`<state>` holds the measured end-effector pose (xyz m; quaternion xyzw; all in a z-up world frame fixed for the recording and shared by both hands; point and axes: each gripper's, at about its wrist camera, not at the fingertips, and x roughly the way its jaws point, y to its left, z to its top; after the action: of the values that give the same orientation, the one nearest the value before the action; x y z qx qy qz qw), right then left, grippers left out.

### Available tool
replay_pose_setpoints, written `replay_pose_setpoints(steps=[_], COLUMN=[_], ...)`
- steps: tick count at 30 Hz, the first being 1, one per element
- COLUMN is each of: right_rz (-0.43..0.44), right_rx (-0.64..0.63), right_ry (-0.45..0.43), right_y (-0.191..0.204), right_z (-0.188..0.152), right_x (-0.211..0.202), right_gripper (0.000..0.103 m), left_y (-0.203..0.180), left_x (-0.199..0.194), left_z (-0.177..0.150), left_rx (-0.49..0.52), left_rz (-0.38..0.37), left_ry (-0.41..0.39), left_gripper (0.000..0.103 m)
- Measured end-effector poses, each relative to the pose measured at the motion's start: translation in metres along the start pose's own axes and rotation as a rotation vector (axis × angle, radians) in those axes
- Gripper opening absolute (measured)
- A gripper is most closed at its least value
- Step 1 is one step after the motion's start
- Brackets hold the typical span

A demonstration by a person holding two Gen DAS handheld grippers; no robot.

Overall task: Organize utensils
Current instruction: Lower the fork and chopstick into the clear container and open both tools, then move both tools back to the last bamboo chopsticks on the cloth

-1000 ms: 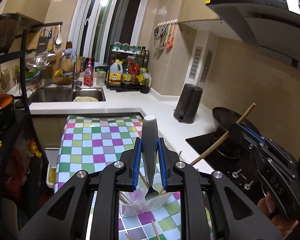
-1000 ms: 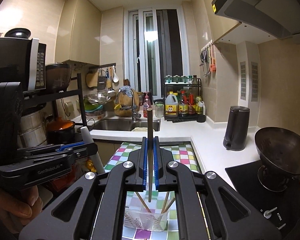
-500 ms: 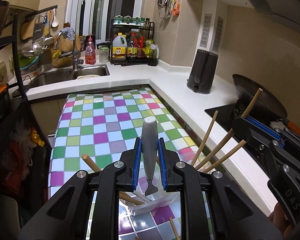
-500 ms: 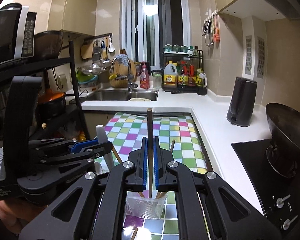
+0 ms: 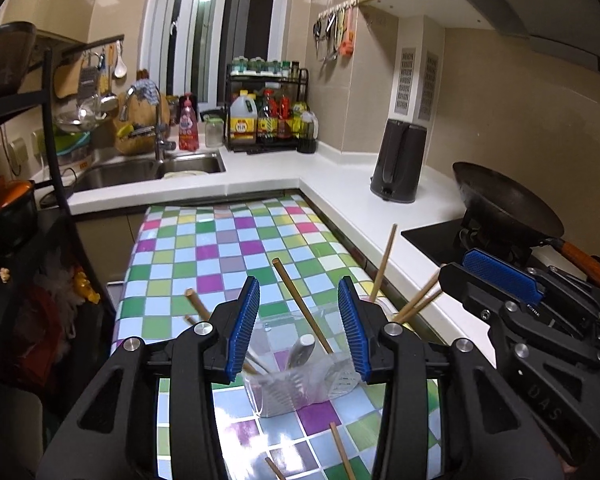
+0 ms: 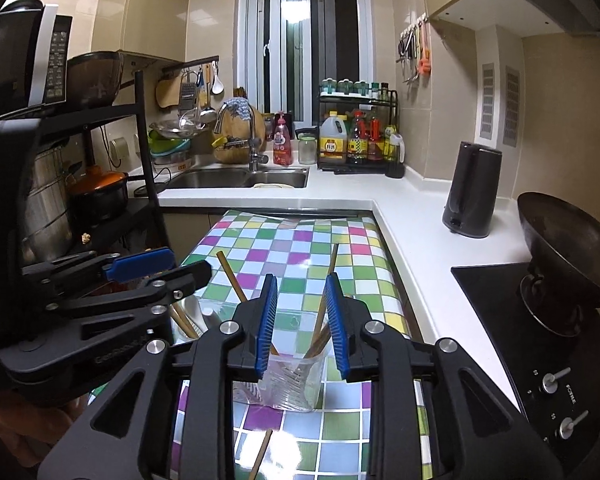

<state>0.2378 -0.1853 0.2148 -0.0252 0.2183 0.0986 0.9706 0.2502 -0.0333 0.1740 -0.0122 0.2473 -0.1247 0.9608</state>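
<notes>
A clear plastic holder (image 5: 296, 390) stands on the checkered table, also in the right wrist view (image 6: 296, 376). It holds several wooden chopsticks (image 5: 300, 304) and a grey-handled utensil (image 5: 300, 356), handle up. My left gripper (image 5: 298, 330) is open and empty just above the holder. My right gripper (image 6: 302, 324) is open and empty above the holder, with chopsticks (image 6: 324, 316) between its jaws untouched. The right gripper shows at the right of the left wrist view (image 5: 500, 276); the left one shows at the left of the right wrist view (image 6: 140, 264).
Loose chopsticks (image 5: 342, 452) lie on the checkered cloth (image 5: 220, 248) near the holder, one also in the right wrist view (image 6: 260, 456). A wok (image 6: 564, 240) sits on the hob at right, a black kettle (image 6: 472, 190) on the white counter, a rack (image 6: 100, 184) at left.
Both grippers have opened. The left let go of the grey-handled utensil and the right let go of its chopstick; both now stand in the holder.
</notes>
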Motion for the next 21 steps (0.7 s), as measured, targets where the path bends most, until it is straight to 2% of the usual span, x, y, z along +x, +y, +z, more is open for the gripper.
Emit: replay_pose_setpoints(steps=[7,12,17,21], right_rz=[-0.02,-0.047,-0.065,-0.111], right_rx=[0.035,0.066,0.118,0.071], right_ry=[-0.083,-0.129,-0.083,-0.054], right_y=[0.001,0.005,0.006,0.017], right_z=[-0.022,-0.06,-0.108,-0.145], right_x=[-0.055,-0.087,-0.095,-0.095], right_gripper=[0.026,0.027,0.027,0.027], left_y=[-0.006,-0.007,-0.004,-0.004], left_x=[-0.056,-0.079,-0.091,-0.093], left_z=[-0.038,-0.085,-0.136,-0.171], left_rx=[-0.01,-0.006,-0.018,-0.014], left_rz=[0.031,0.068,0.106,0.121], left_ry=[-0.056,-0.052,-0.011,0.024], left_gripper=[0.04,0.04,0.04,0.04])
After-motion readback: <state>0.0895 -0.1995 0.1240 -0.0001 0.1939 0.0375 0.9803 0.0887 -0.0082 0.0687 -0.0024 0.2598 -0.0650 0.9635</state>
